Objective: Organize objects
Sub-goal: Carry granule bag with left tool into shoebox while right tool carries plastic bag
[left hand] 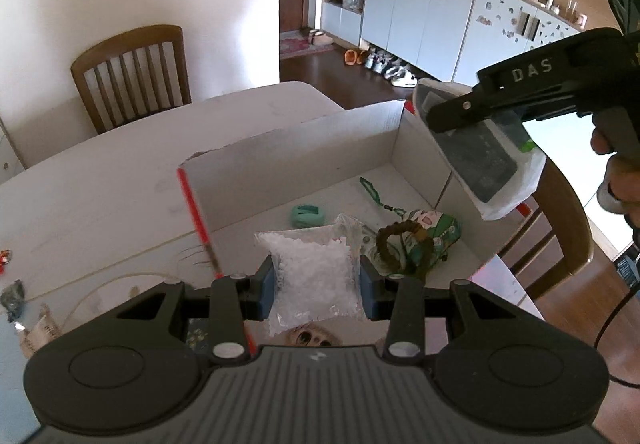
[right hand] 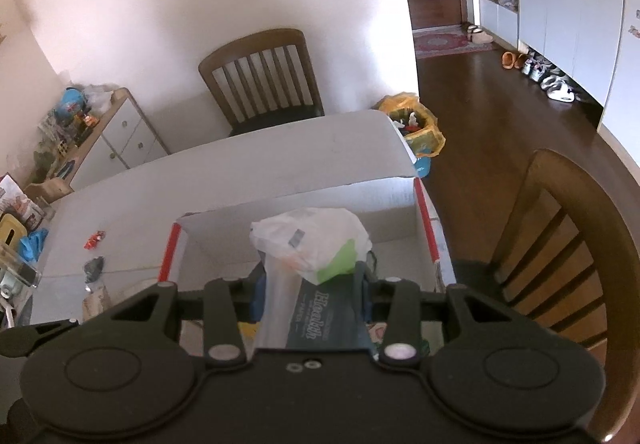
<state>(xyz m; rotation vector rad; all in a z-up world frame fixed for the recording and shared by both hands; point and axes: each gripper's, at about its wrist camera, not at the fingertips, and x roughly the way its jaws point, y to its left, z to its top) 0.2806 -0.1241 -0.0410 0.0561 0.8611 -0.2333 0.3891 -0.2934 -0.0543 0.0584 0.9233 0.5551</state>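
Holding a clear bag of white beads (left hand: 316,276) between its blue pads (left hand: 267,294), the left gripper (left hand: 318,294) is clamped on that bag above the near part of the open cardboard box (left hand: 320,140), so the bag is carried rather than set down. The right gripper (right hand: 310,298) is likewise clenched on a thing of its own: a dark packet in a thin white plastic bag (right hand: 316,240), which the left wrist view shows hanging over the box's right side (left hand: 486,160). Neither load touches the box floor as far as the views tell.

Inside the box several things already lie: a small teal object (left hand: 307,215), a green cord (left hand: 370,191), a patterned green pouch (left hand: 434,230) and a brown ring-shaped thing (left hand: 402,244) resting against it. These look sorted, so the task seems well under way, with two more items about to join them.

Work remains outside the box. On the white table (left hand: 120,196) to its left sit a small red item (right hand: 94,239), a dark crumpled piece (right hand: 94,268) and a pale wrapper (left hand: 40,328) with a thin tube or cord (left hand: 100,284) curling nearby. Whether these also belong in the box is a guess, but they are the likely leftovers. Two wooden chairs flank the table, one at the far end (right hand: 264,76).
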